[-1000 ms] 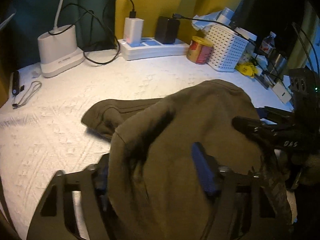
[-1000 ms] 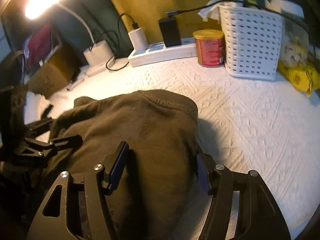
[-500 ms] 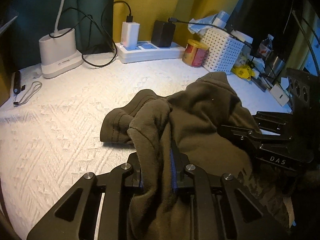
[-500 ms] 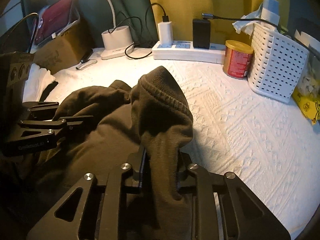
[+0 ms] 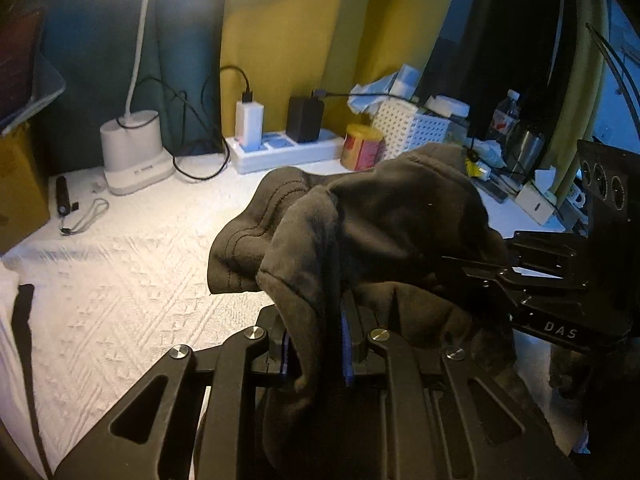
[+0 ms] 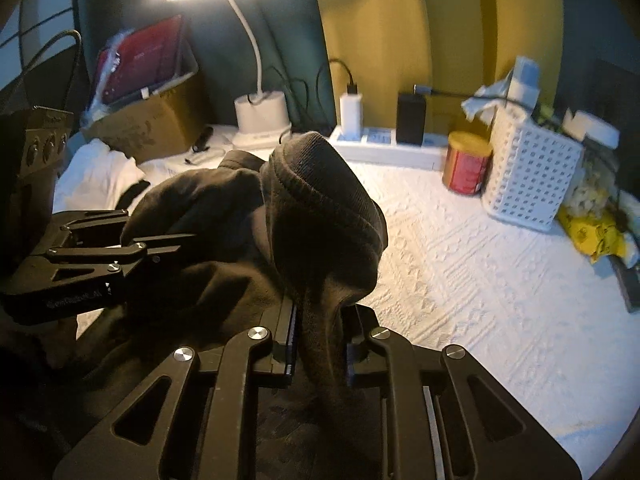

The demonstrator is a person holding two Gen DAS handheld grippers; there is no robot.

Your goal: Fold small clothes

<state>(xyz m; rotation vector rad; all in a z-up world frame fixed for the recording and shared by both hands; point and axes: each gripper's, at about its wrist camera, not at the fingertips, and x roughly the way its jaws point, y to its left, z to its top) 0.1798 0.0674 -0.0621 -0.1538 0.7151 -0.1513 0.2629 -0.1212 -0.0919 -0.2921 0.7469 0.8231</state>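
Observation:
A dark olive garment [image 5: 400, 208] hangs bunched above the white textured table cover [image 5: 120, 280]. In the left wrist view my left gripper [image 5: 316, 344] is shut on a fold of its hem, the cloth pinched between the blue pads. In the right wrist view my right gripper [image 6: 318, 332] holds the ribbed edge of the garment [image 6: 320, 200], its jaws closing on the cloth between them. Each gripper shows in the other's view: the right gripper [image 5: 456, 262] at the right, the left gripper [image 6: 176, 244] at the left. Both sit close together with the cloth humped between them.
At the back stand a white lamp base [image 5: 132, 152], a power strip [image 5: 280, 152] with chargers, a red can [image 6: 466, 166] and a white basket [image 6: 532, 176]. A cardboard box [image 6: 156, 128] and white cloth [image 6: 96, 168] lie at the left.
Both grippers shut on the garment, which lay flat on the table. Both then rose, lifting the cloth into a hump.

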